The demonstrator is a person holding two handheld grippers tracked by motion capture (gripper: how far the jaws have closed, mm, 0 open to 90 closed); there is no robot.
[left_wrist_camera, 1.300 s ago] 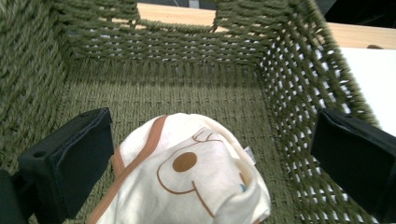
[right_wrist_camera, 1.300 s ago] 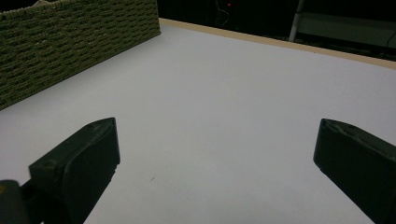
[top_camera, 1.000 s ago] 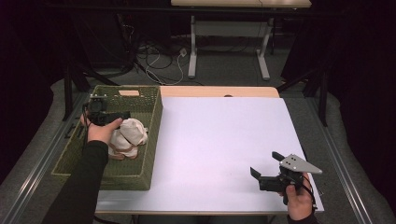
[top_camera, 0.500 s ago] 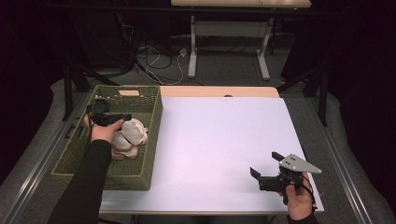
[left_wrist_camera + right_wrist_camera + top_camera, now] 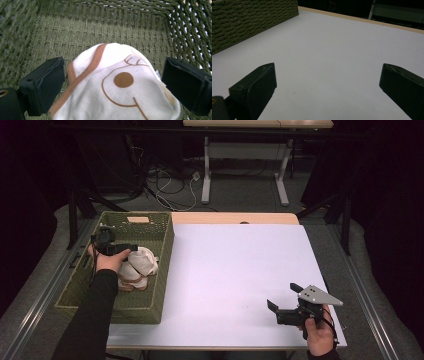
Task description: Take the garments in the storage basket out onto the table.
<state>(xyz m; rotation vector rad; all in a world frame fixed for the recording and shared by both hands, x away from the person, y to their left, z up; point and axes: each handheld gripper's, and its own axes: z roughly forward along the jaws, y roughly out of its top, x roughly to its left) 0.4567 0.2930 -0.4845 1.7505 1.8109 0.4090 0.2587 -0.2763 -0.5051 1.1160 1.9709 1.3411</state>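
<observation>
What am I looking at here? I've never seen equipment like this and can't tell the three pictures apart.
A person sits at a table with a hand-held tool in each hand; each tool has two black fingers. The high view looks down from above. The other two pictures come from cameras riding on the tools. The left gripper reaches into a green woven basket, its fingers having just closed a little around a cream cloth with a brown drawing and trim, with small gaps still showing at both sides. The right gripper hangs open over the bare white tabletop, holding nothing; its camera sees the basket's side farther off.
</observation>
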